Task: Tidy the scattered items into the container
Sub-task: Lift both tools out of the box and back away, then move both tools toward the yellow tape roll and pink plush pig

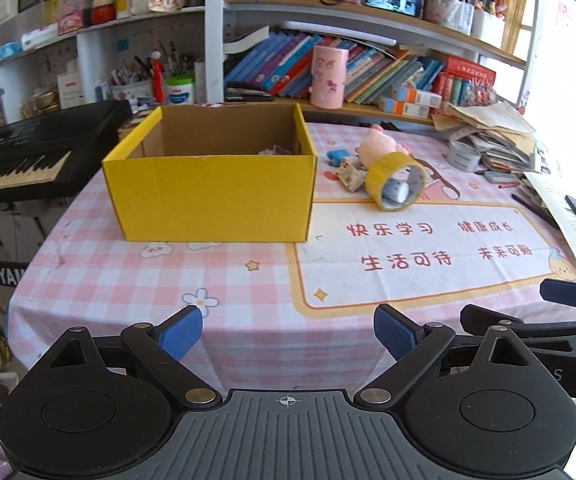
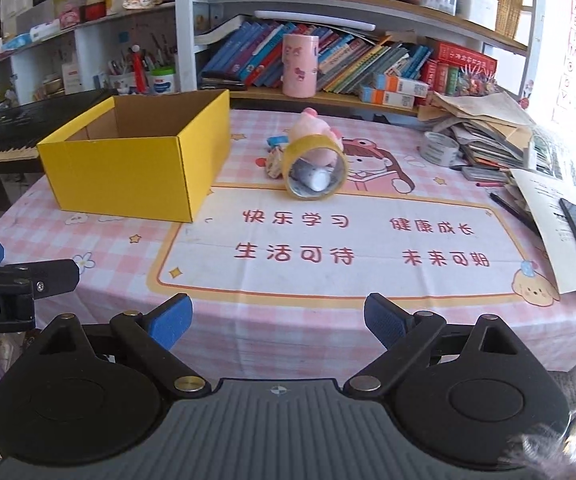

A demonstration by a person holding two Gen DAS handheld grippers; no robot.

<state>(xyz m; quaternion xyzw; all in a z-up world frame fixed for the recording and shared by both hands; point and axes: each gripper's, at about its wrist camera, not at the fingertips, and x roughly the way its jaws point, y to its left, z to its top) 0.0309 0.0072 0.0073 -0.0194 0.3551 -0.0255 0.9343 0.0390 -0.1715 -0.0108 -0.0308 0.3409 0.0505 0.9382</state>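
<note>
Yellow tape roll (image 2: pixel 315 171) beyond parted jaws

The yellow box (image 1: pixel 208 196) hides most of its contents, and the small grey thing inside the tape roll (image 2: pixel 315 168) is too blurred to tell.

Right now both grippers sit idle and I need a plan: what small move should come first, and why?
Probably ease the right gripper forward toward the tape roll: its jaws are open and empty, and the roll stands nearest among the loose things beside the yellow box.
</note>
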